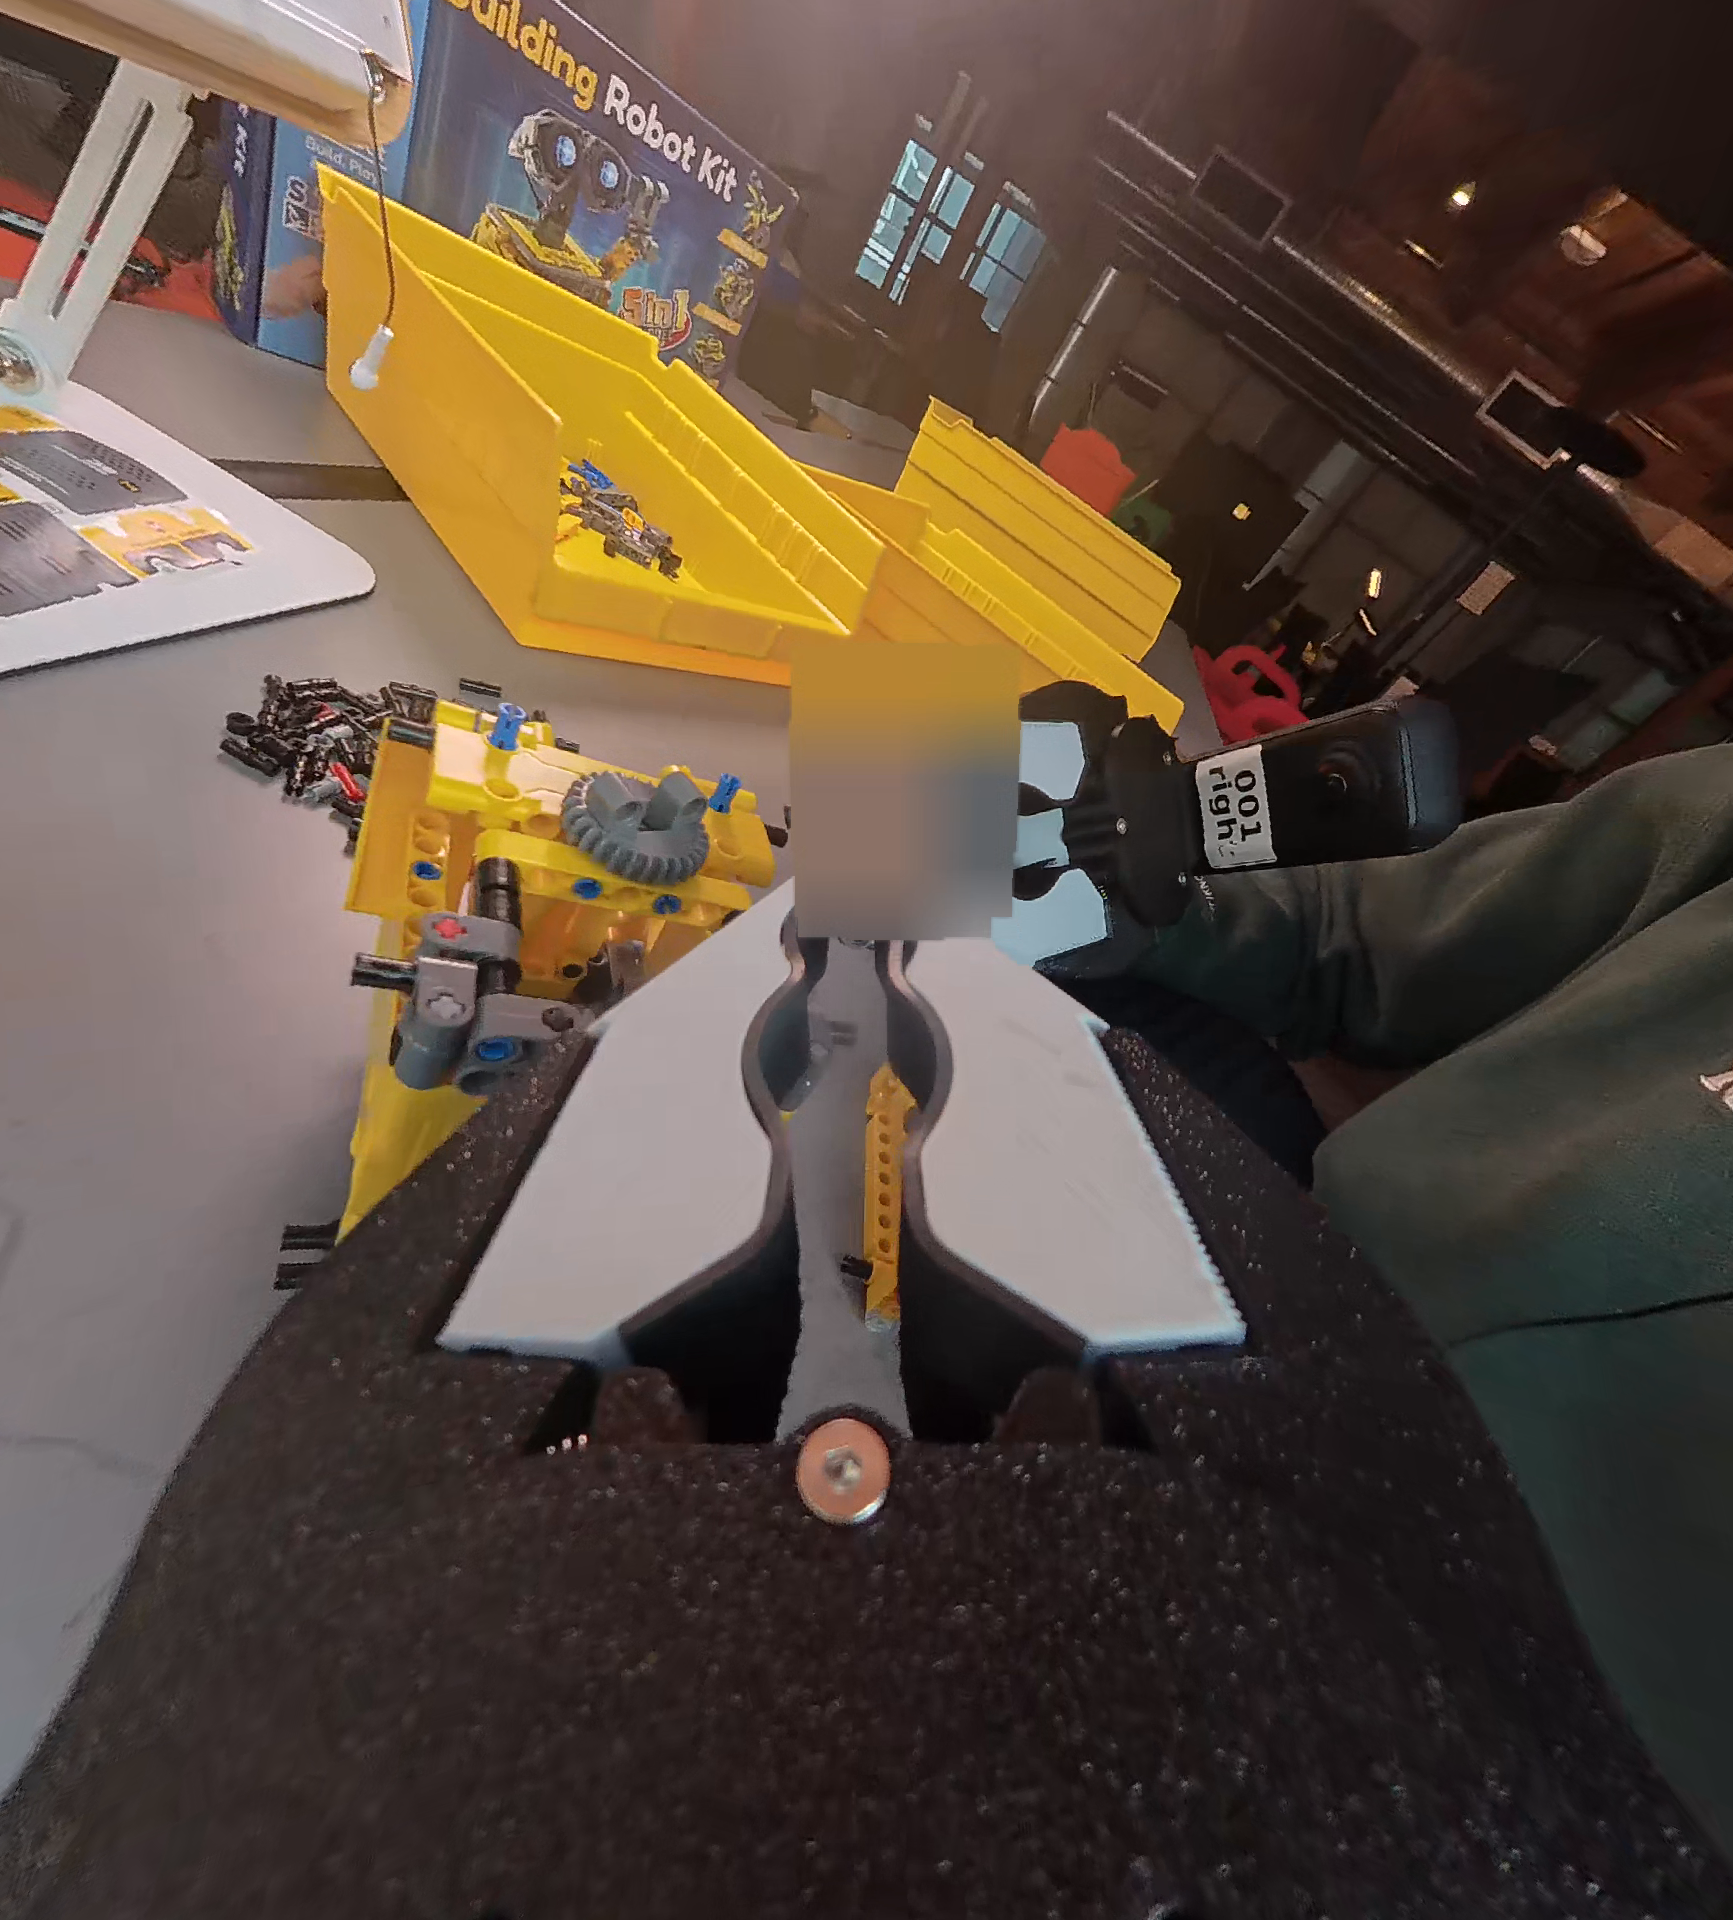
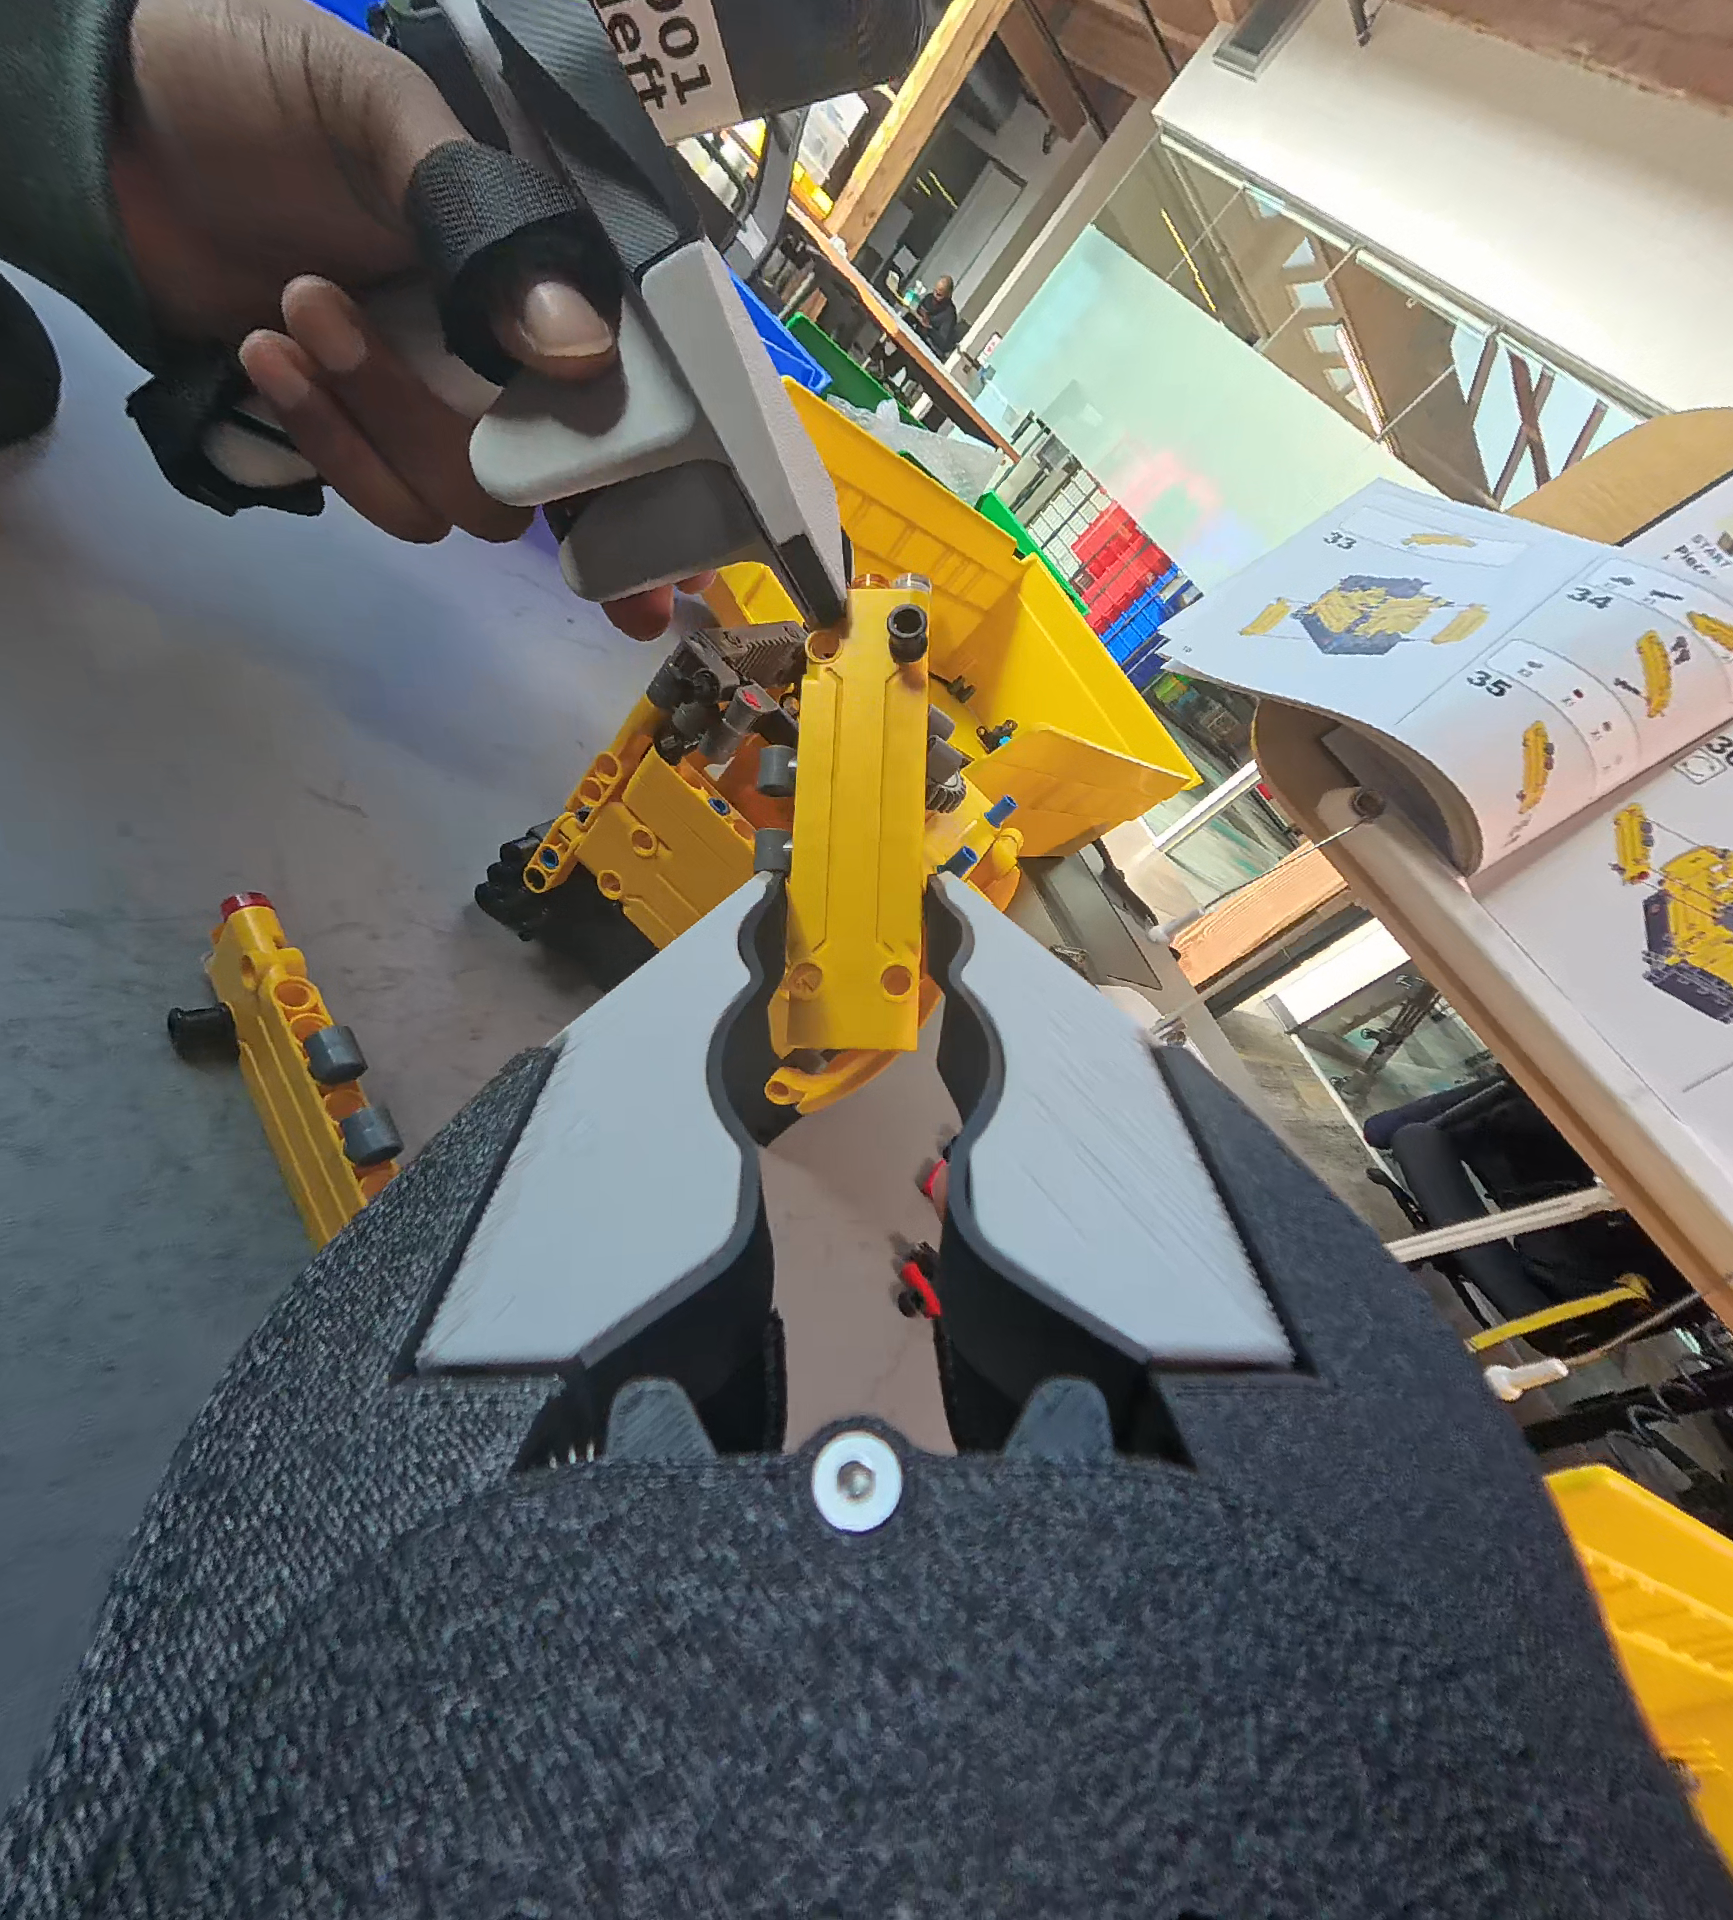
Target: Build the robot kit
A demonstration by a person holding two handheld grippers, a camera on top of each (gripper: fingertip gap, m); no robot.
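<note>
My right gripper (image 2: 851, 904) is shut on a long yellow panel (image 2: 854, 821) and holds it upright over a partly built yellow brick model (image 2: 654, 831). My left gripper (image 2: 826, 608) comes down from above, its jaws nearly together on the panel's top end. In the left wrist view the left gripper (image 1: 846, 940) shows a narrow gap, with the yellow panel (image 1: 883, 1174) seen through it; a blurred patch hides the tips. The model (image 1: 550, 831), with a grey gear on top, stands just left of it. The right gripper (image 1: 1033, 831) is close behind on the right.
A second yellow panel assembly (image 2: 290, 1049) lies on the grey table at the left. A pile of black pins (image 1: 322, 727), yellow sorting trays (image 1: 633, 468), a kit box (image 1: 581, 156) and an open instruction booklet (image 2: 1568, 727) on a stand surround the model. The left gripper's tips are roughly 5 centimeters from the right gripper's.
</note>
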